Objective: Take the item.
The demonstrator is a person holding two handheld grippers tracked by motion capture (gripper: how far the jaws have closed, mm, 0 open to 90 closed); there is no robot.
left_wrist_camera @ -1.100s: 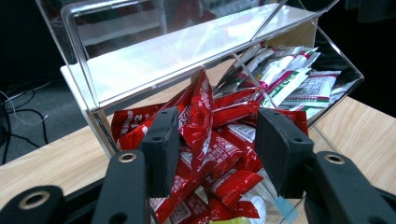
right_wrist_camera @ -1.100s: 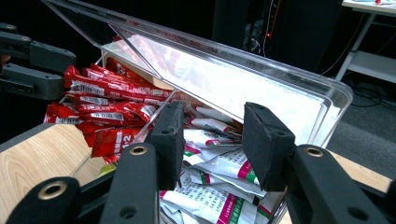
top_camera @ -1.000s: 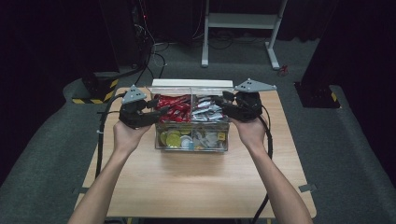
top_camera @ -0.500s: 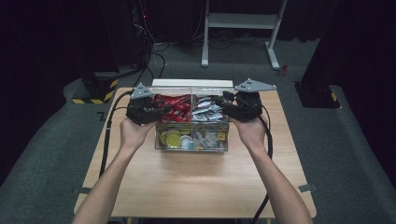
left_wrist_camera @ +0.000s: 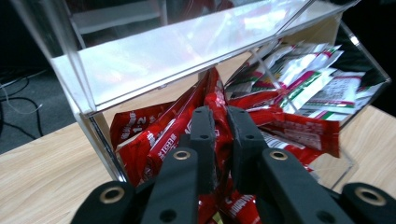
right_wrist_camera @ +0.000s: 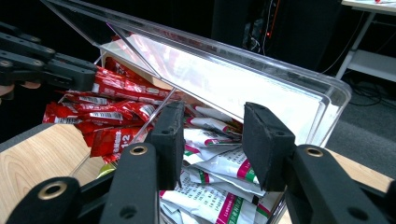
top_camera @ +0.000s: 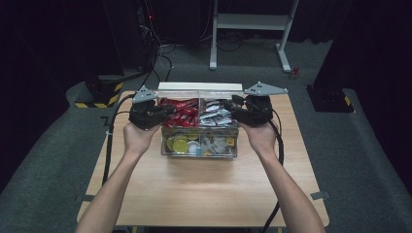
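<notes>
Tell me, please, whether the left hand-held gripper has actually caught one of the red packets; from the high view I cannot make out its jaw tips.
Observer: Yes. In the left gripper view the left hand-held gripper has just been closing its jaws, and a red packet is pinched between them.
Operator: Thank you. Is the right one gripping anything?
Observer: No. In the right gripper view the right hand-held gripper has its jaws apart above the white packets, pressing on none of them.
</notes>
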